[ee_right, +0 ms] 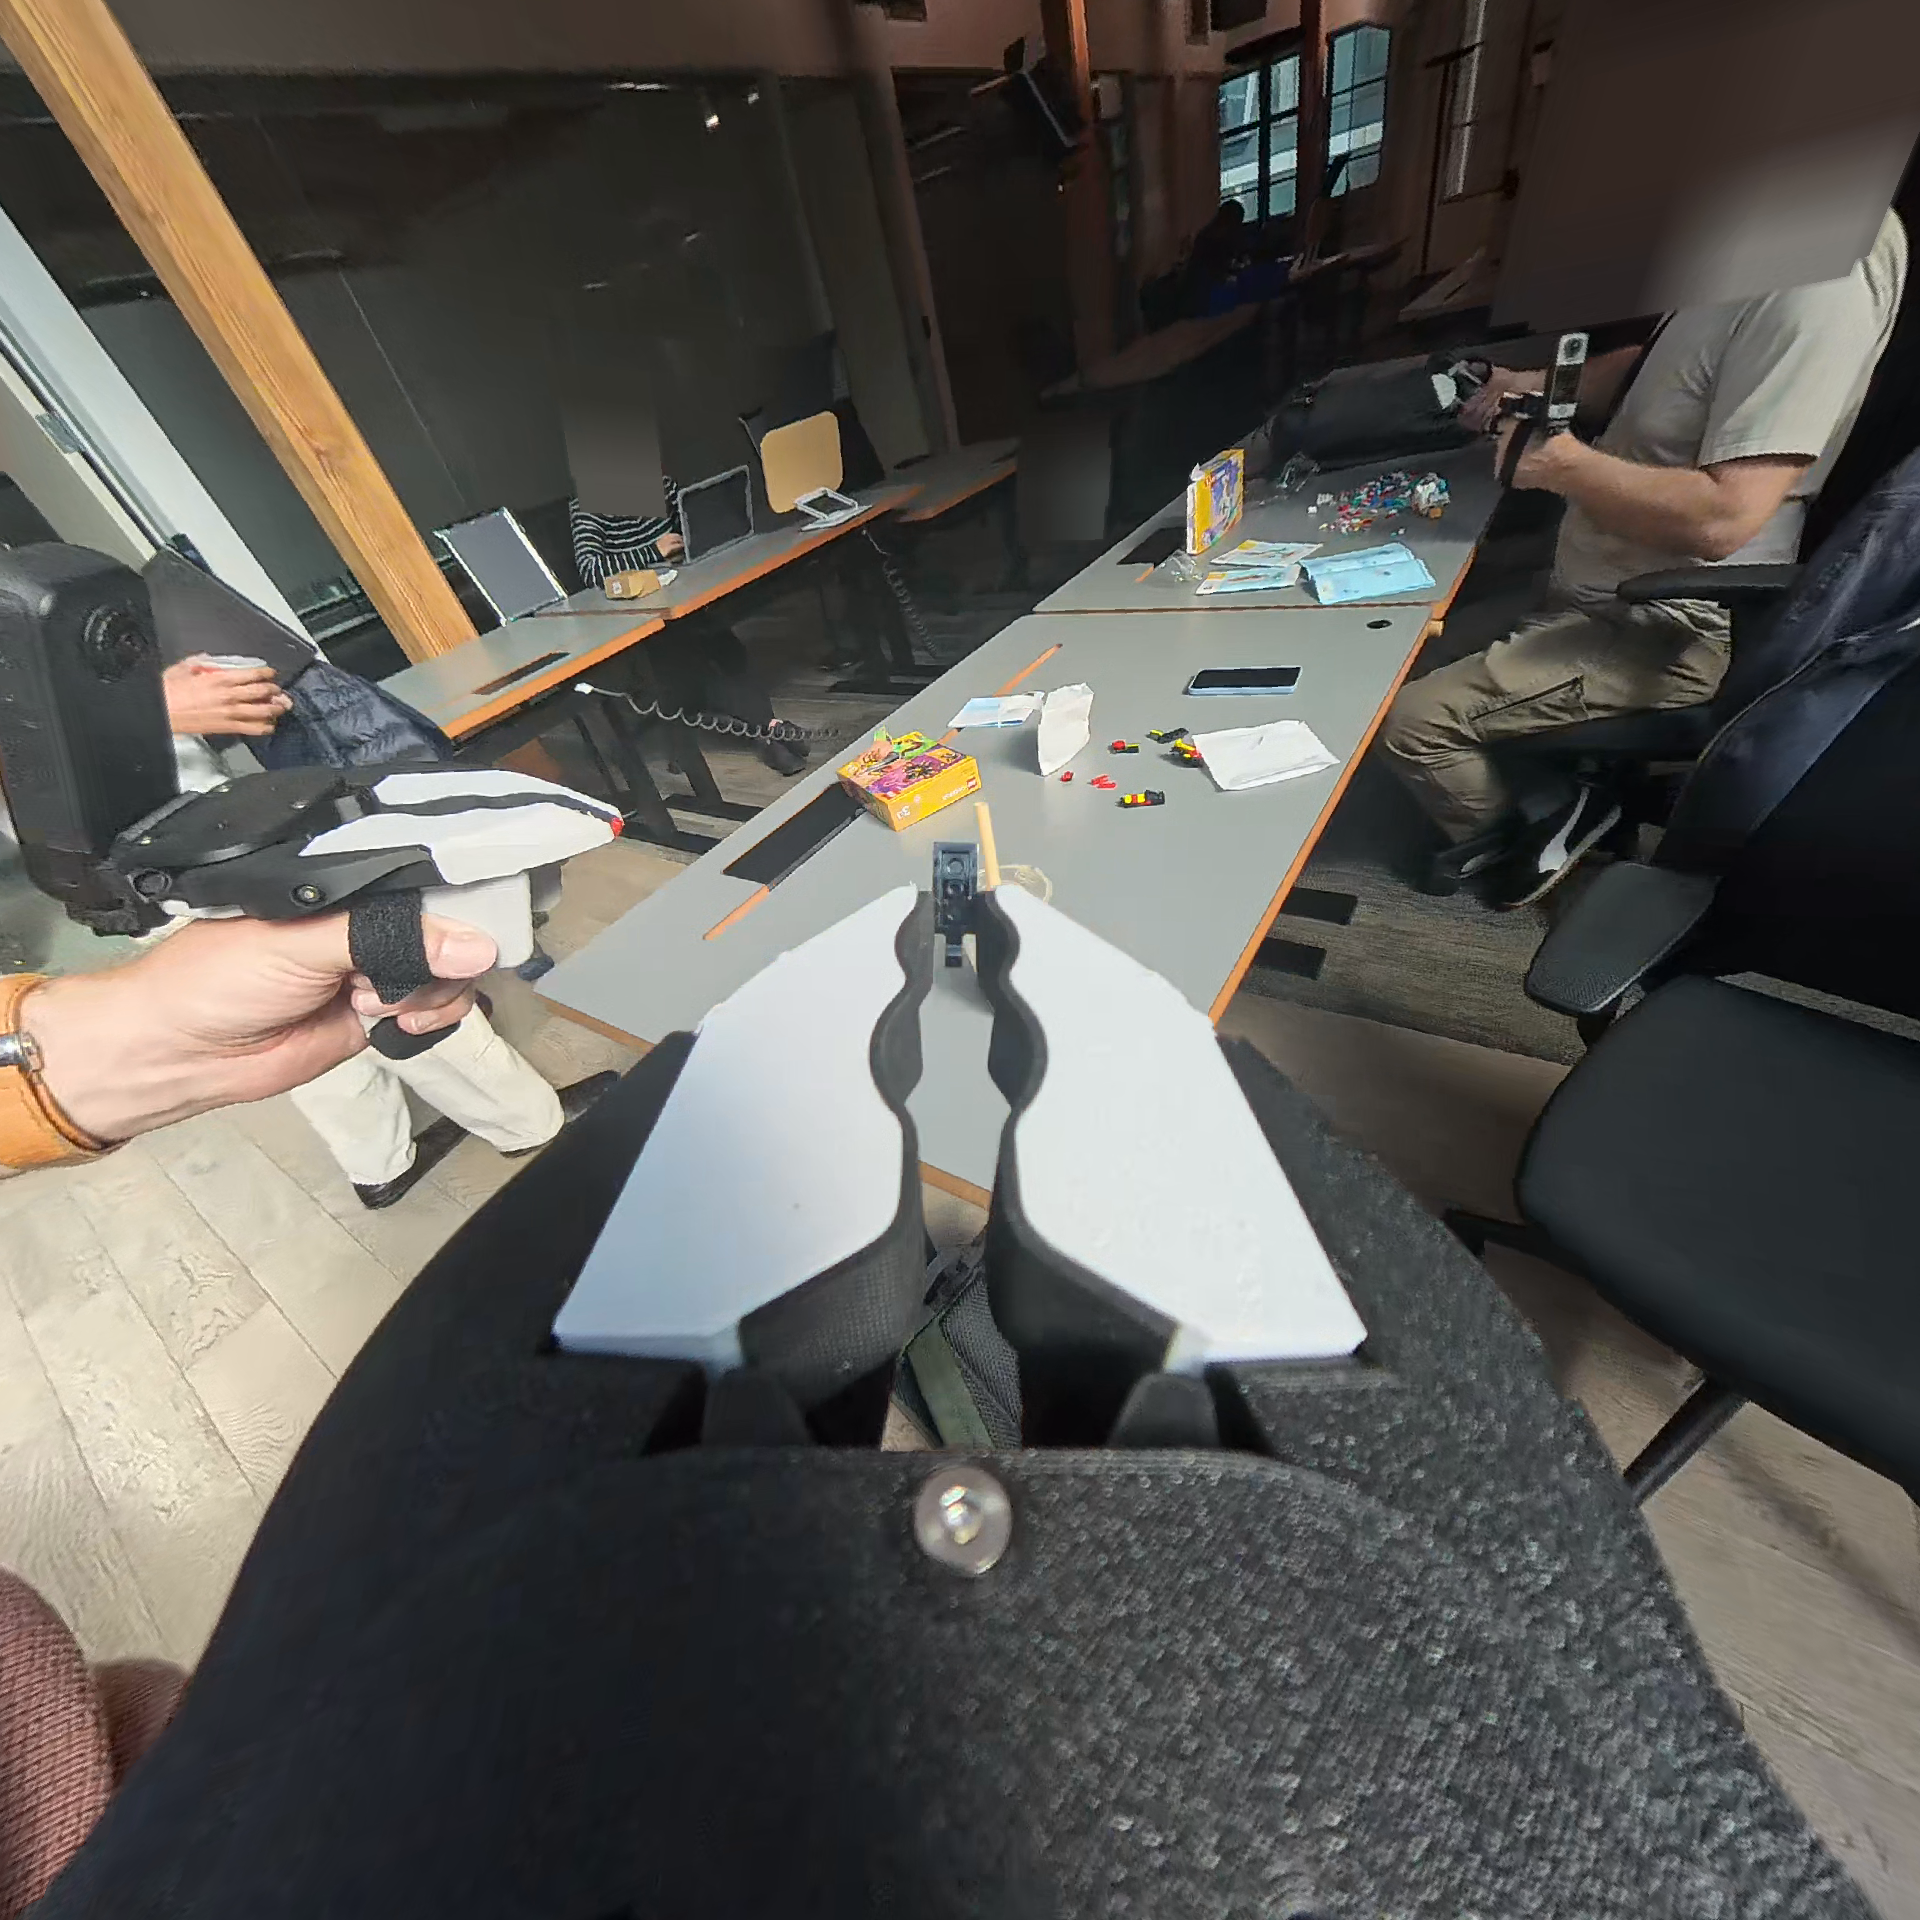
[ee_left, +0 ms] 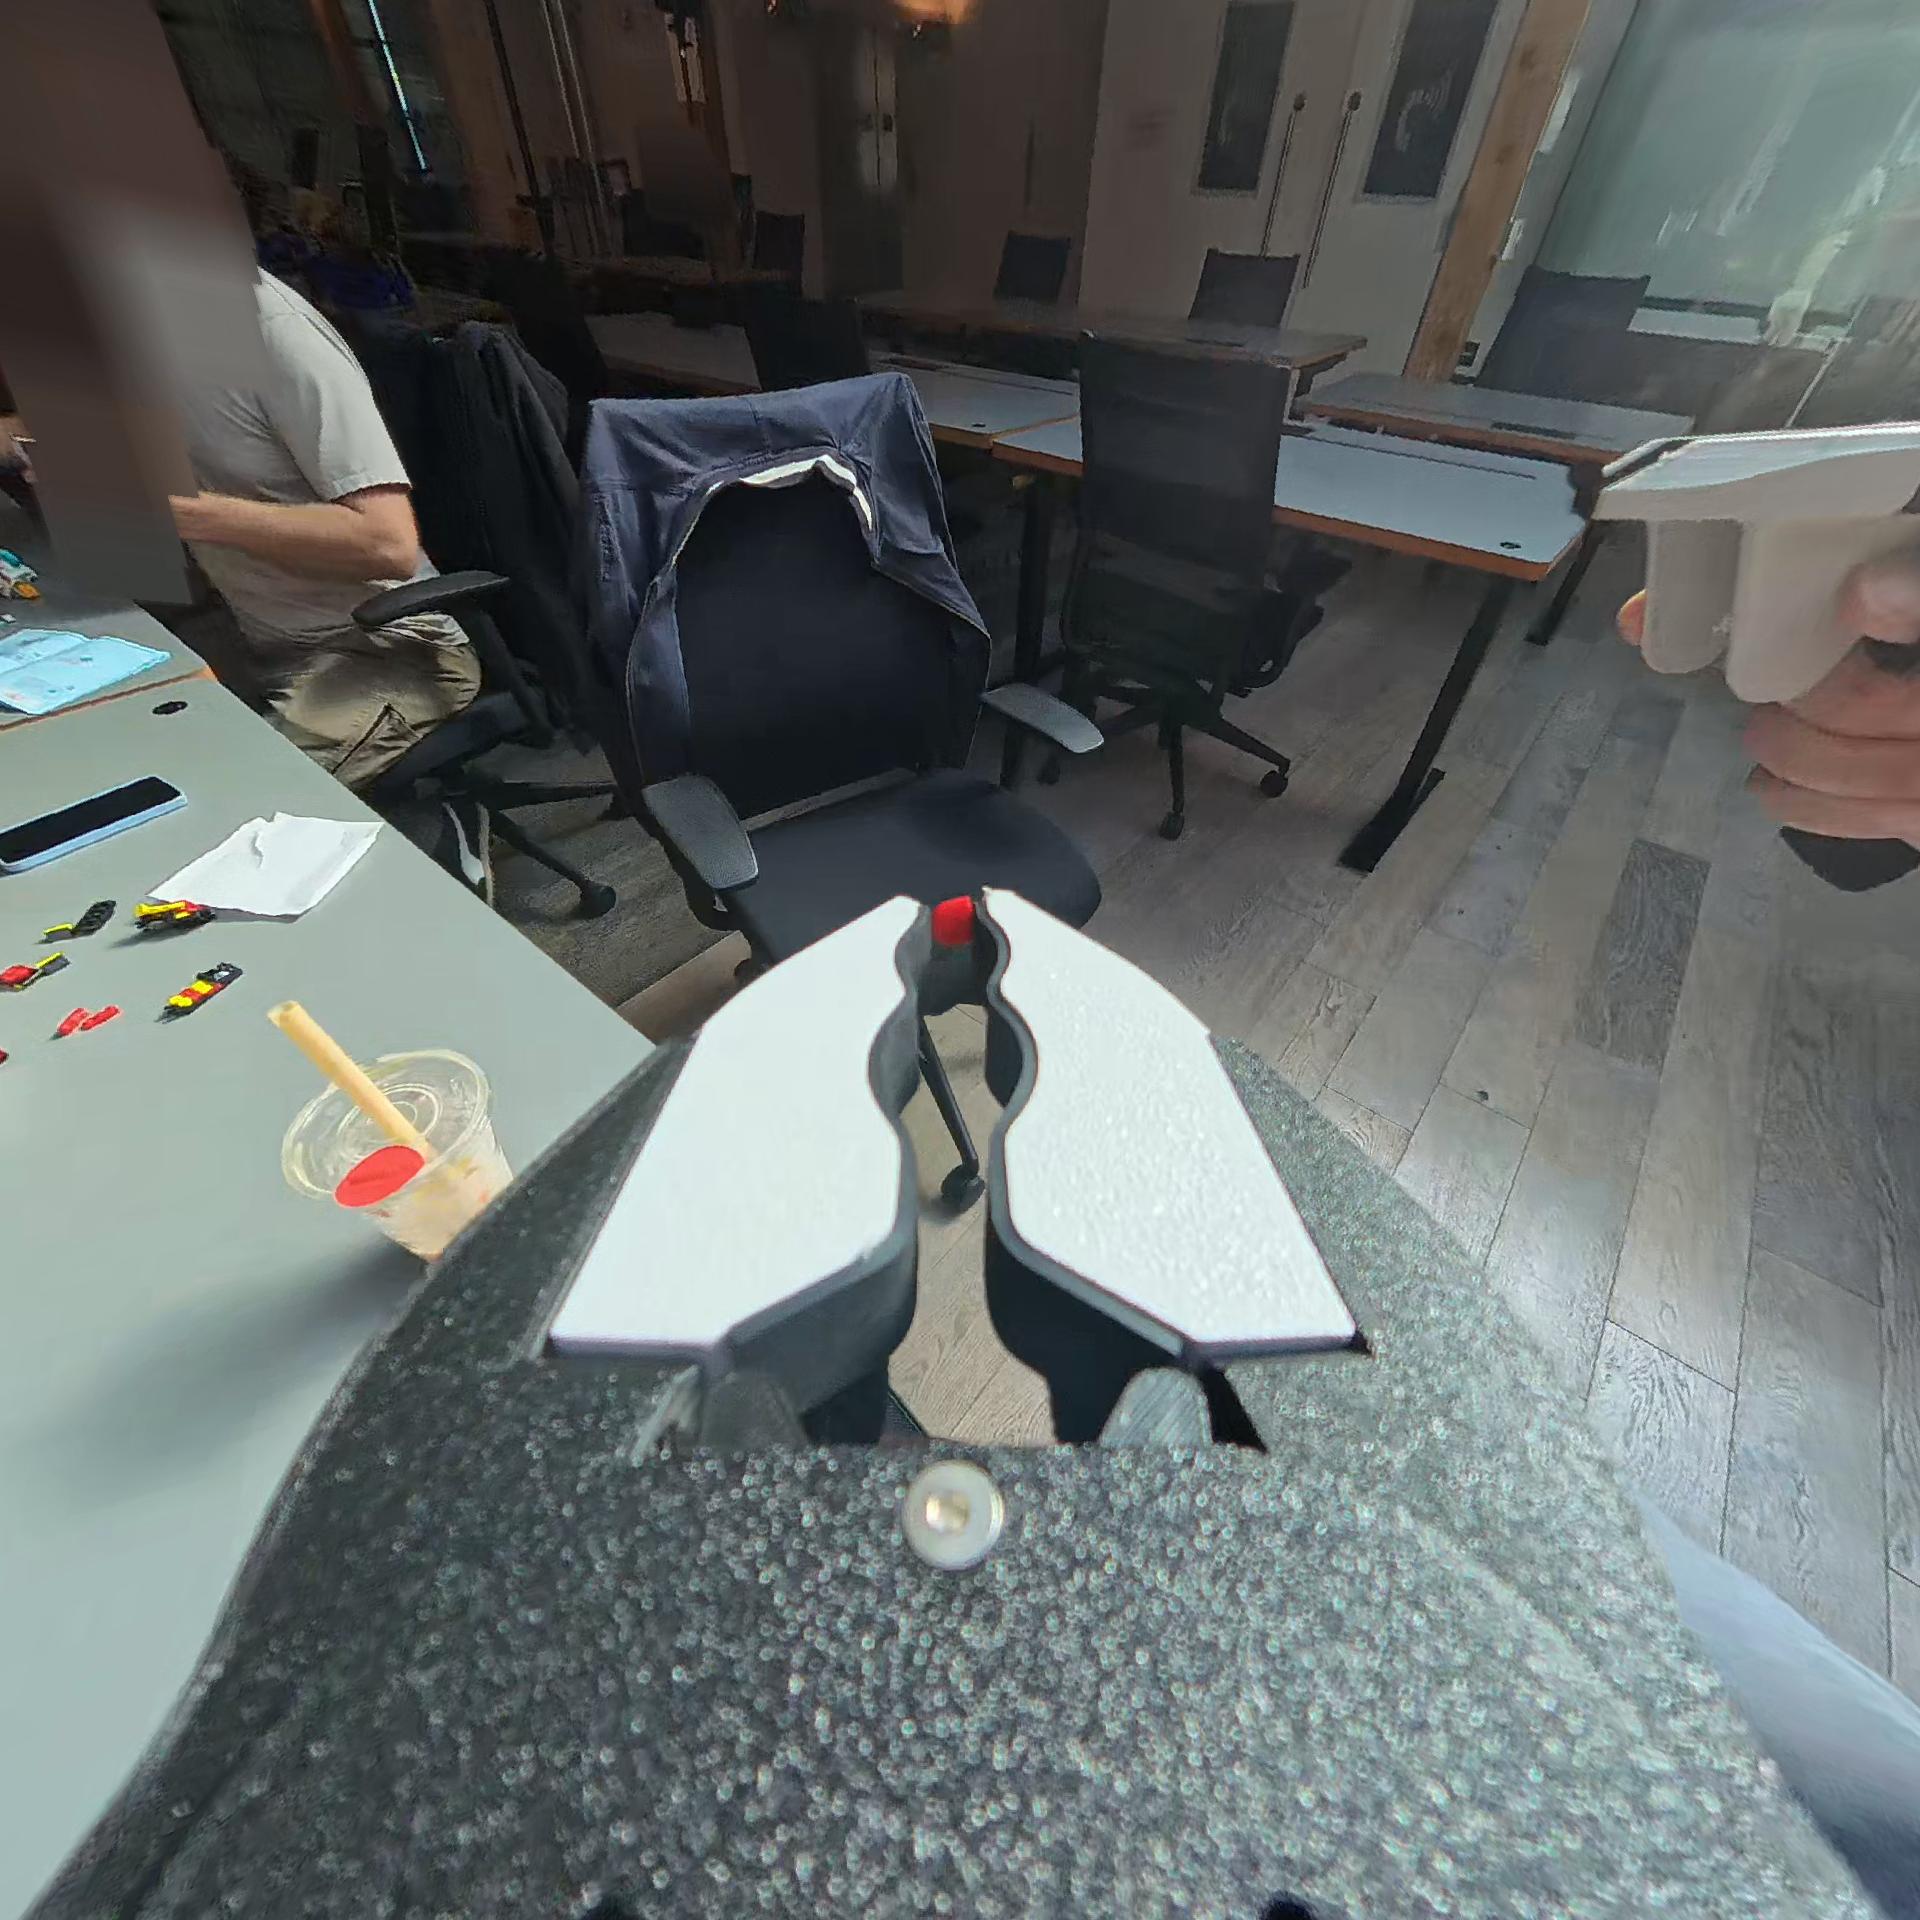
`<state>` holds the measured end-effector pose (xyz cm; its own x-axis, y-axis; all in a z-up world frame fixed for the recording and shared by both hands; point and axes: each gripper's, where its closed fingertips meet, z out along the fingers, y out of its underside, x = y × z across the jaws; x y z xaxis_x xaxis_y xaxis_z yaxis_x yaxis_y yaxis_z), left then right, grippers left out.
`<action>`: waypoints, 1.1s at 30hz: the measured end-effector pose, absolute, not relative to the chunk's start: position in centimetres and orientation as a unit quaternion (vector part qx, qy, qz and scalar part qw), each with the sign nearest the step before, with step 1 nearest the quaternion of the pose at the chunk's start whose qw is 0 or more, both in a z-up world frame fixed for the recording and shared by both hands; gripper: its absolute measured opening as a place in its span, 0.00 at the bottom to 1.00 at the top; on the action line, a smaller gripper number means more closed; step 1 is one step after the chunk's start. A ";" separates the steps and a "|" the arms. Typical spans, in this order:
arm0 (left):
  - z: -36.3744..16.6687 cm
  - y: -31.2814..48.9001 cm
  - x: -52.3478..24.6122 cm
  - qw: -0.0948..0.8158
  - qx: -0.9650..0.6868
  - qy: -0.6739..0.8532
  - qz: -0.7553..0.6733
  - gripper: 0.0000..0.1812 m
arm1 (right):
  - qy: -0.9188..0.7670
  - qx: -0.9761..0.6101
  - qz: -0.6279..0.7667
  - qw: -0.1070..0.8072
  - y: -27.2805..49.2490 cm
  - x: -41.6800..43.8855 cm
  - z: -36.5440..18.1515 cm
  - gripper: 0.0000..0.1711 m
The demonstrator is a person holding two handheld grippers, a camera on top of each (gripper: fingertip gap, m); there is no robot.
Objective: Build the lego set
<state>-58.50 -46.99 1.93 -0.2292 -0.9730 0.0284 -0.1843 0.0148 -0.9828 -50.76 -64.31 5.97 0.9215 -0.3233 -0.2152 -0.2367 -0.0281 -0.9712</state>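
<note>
My left gripper (ee_left: 954, 914) is shut on a small red lego piece (ee_left: 953, 921) and is held in the air over the floor, off the table's near end. It also shows at the left of the right wrist view (ee_right: 608, 821), held in a hand. My right gripper (ee_right: 954, 894) is shut on a small black lego piece (ee_right: 953, 878), raised in front of the grey table (ee_right: 1143, 883). Its body shows at the right edge of the left wrist view (ee_left: 1766, 488). Several red, yellow and black lego pieces (ee_left: 171, 914) lie on the table, also visible in the right wrist view (ee_right: 1141, 798).
On the table stand a plastic cup with a straw (ee_left: 400, 1143), a phone (ee_left: 88, 821), white paper (ee_left: 270, 862), and a colourful lego box (ee_right: 909, 779). An office chair with a jacket (ee_left: 790, 623) stands beside the table. A seated person (ee_right: 1662, 499) works at the far end. Some 20 centimeters of space lies between my two pairs of fingers.
</note>
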 end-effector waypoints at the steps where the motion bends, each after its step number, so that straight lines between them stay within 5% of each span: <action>1: 2.0 -46.9 -56.3 0.394 -0.483 0.591 -0.512 0.04 | 0.186 -0.720 -0.033 0.667 -63.8 -48.4 5.9 0.04; 12: 1.9 -42.7 -29.9 0.460 -0.473 0.502 -0.559 0.04 | 0.051 -0.748 0.034 0.661 -51.9 -23.8 3.2 0.04; 20: 4.9 -34.2 -26.3 0.557 -0.568 0.417 -0.439 0.04 | -0.088 -0.726 0.126 0.670 -36.3 -17.7 4.3 0.05; 33: -5.0 -19.2 -17.2 0.603 -0.697 0.245 -0.300 0.04 | -0.257 -0.709 0.281 0.593 -9.7 -9.8 -4.0 0.04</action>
